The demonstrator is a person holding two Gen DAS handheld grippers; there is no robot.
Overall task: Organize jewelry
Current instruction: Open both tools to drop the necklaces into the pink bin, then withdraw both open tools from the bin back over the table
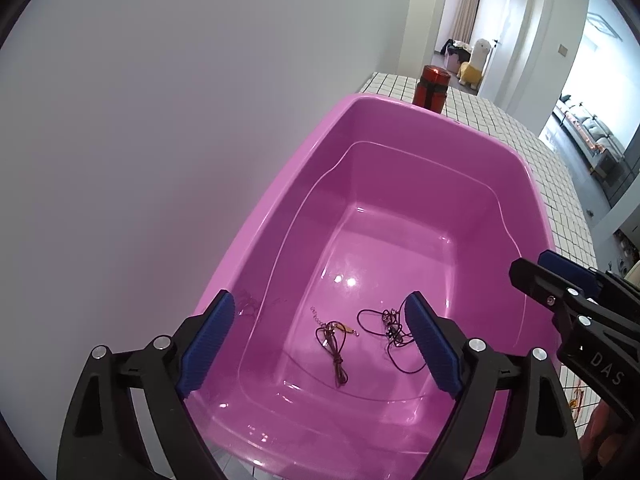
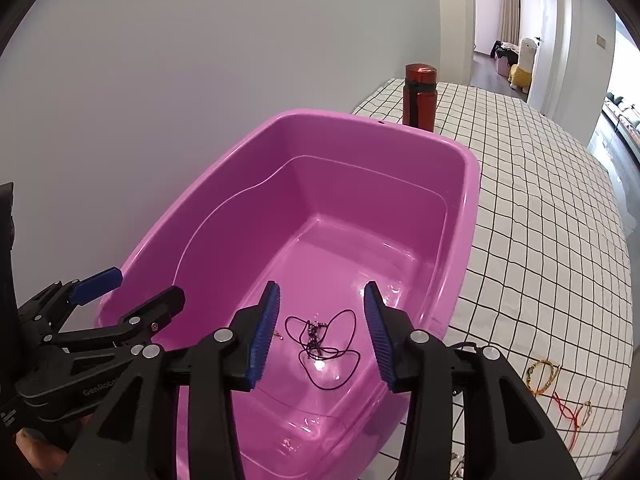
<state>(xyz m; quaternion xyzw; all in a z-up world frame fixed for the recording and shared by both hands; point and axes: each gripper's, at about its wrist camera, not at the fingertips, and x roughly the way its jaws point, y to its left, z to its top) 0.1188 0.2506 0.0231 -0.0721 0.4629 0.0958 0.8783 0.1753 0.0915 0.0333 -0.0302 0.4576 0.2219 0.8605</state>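
A pink plastic tub point(image 1: 400, 120) point(image 2: 472, 200) stands on the checked tablecloth against the wall. On its floor lie a brown cord necklace with a small chain point(image 1: 335, 344) and a black cord necklace with a dark pendant point(image 1: 390, 330) point(image 2: 320, 344). My left gripper point(image 1: 320, 344) is open and empty above the tub's near end. My right gripper point(image 2: 320, 320) is open and empty above the black necklace. Each gripper shows in the other's view, the right point(image 1: 560, 292) and the left point(image 2: 120, 300). Colored string bracelets point(image 2: 560, 392) lie on the cloth to the right of the tub.
A red metal bottle point(image 1: 430, 90) point(image 2: 420, 96) stands on the cloth just behind the tub. The grey wall runs along the tub's left side. The checked cloth point(image 2: 540, 200) stretches right to the table's edge. A doorway with a plush toy is far behind.
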